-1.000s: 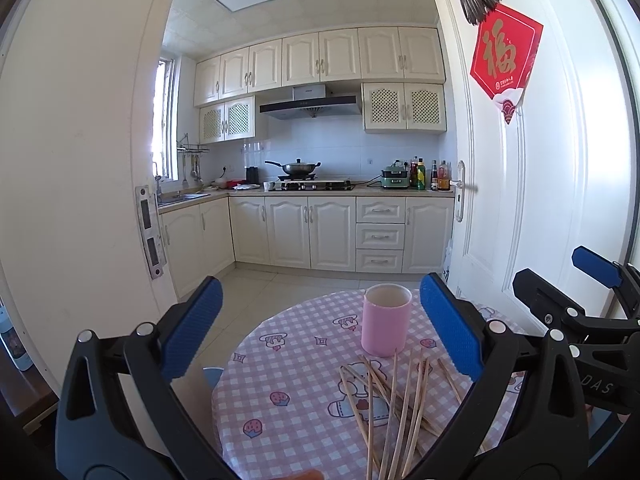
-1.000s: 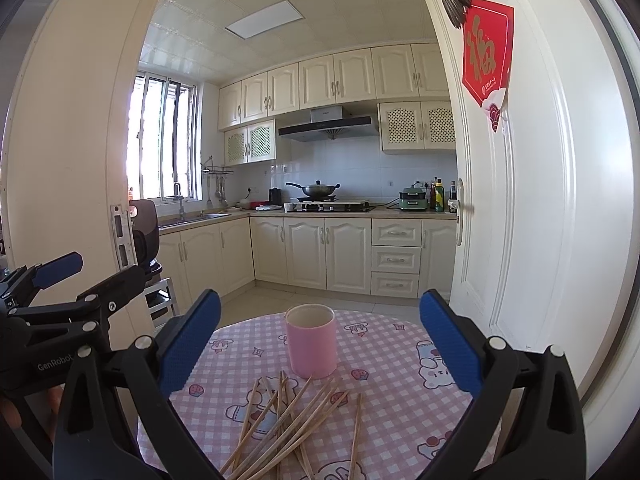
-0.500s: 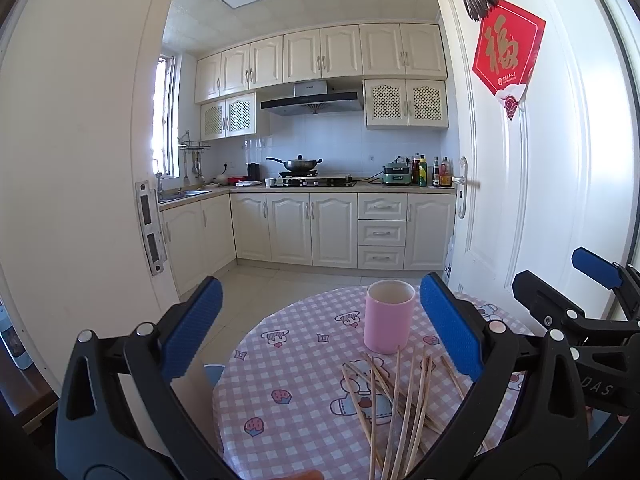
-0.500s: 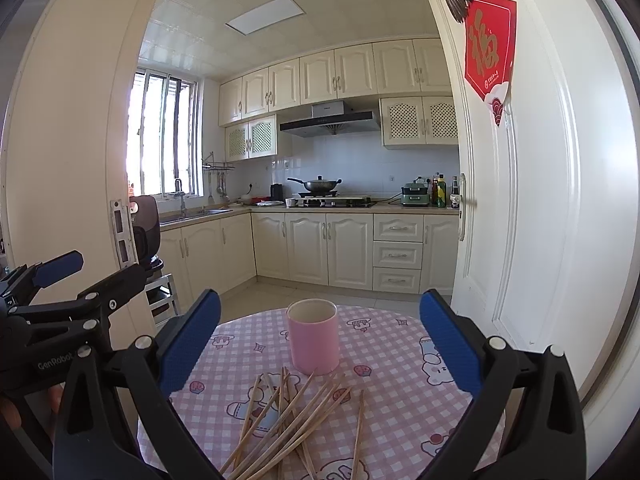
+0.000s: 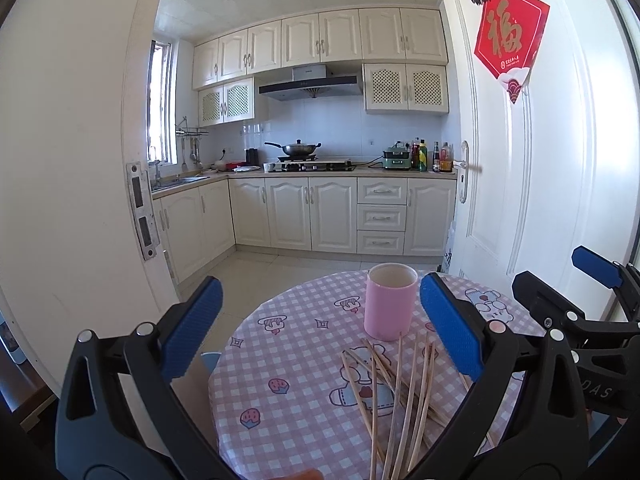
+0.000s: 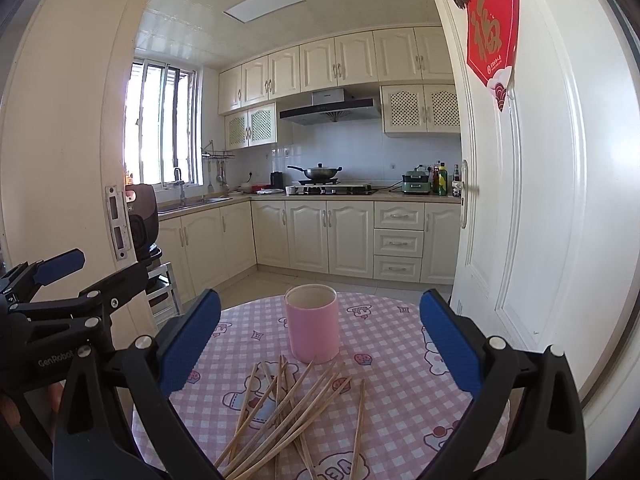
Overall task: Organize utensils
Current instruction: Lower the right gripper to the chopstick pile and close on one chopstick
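Chopsticks lay scattered on the table before the empty pink cup; your left gripper and right gripper hovered wide open, holding nothing. You had yet to pick one; the next move called for a low pinch.

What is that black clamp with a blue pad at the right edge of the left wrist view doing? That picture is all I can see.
Observer: That is the right gripper. Its own camera shows its two blue-padded fingers spread wide with nothing held between them.
Operator: Are the thin wooden chopsticks all in one heap?
Observer: Not quite. The right wrist view shows one lone wooden chopstick lying apart, to the right of the crossed pile of chopsticks.
Operator: Is anything off to the left of the table?
Observer: Yes, a dark rounded object stands beside the door frame. I cannot tell what it is.
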A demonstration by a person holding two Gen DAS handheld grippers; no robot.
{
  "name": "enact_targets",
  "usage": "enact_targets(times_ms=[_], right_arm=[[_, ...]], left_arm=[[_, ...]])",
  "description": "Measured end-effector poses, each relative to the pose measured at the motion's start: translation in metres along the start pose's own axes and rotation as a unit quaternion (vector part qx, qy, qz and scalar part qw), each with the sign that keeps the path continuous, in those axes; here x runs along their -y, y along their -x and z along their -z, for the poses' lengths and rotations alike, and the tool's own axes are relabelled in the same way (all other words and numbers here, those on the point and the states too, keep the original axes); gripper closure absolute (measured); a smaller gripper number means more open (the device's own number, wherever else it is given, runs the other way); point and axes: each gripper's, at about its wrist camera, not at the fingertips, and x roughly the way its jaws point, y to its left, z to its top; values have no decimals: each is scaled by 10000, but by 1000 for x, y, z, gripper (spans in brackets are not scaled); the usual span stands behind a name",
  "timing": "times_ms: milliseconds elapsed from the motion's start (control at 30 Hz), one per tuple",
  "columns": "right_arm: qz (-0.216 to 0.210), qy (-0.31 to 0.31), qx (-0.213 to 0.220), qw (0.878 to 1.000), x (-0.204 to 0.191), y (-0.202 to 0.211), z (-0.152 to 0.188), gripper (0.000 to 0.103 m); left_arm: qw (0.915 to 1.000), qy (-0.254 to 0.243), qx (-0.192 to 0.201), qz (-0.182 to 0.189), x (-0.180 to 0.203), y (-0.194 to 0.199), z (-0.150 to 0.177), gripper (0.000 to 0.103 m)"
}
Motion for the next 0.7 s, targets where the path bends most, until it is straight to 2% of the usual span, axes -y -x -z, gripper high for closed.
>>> enact_targets(times_ms=[100, 233, 367, 500, 533, 567, 633, 700], right_arm=[[-72, -33, -247, 9997, 5, -11, 6, 7], [-158, -166, -765, 9968, 17, -32, 20, 7], [-2, -292, -1265, 9915, 32, -55, 39, 7], [156, -447, -1713, 9841, 47, -74, 61, 7], [159, -490, -1836, 9816, 50, -80, 67, 8], [147, -526, -1938, 9795, 53, -85, 72, 13], [106, -604, -2179, 9740, 57, -94, 82, 25], [8, -712, -2386, 9685, 62, -102, 91, 30]], left_arm=[[9995, -77, -277, 105, 2, -14, 6, 6], [9964, 2, -835, 170, -2, -43, 19, 6], [9874, 342, -1514, 311, -12, -78, 39, 6], [9795, 291, -1957, 371, -12, -106, 60, 7], [9770, 271, -2072, 433, -9, -112, 65, 8], [9749, 257, -2153, 503, -7, -118, 69, 11], [9692, 202, -2368, 642, 1, -130, 76, 28], [9637, 199, -2535, 811, 7, -140, 83, 32]])
